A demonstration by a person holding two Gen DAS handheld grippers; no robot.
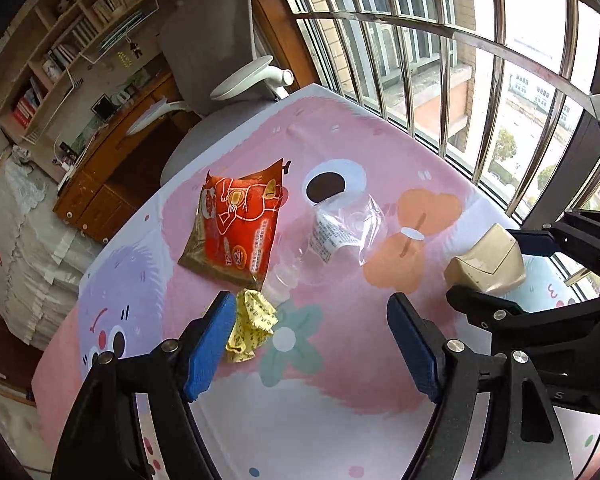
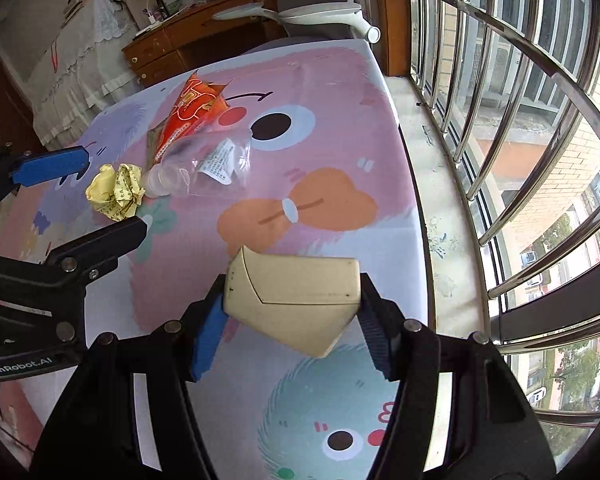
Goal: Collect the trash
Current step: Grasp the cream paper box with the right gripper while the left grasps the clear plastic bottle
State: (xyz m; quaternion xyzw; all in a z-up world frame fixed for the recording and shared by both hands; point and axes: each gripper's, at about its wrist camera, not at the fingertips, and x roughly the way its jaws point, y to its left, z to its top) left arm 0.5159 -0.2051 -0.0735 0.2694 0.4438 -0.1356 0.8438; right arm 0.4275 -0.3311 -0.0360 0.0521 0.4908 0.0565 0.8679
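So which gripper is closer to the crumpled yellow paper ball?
Left. The left gripper is open, with one blue finger right beside the yellow paper ball. The right gripper is off to the side, shut on a beige carton.

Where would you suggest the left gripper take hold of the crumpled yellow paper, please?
Grip the crumpled yellow paper across its bunched middle, coming from above. It lies loose on the tablecloth beside the mouth of the clear bottle, and the left gripper hangs open near it, so a slight leftward shift should straddle it.
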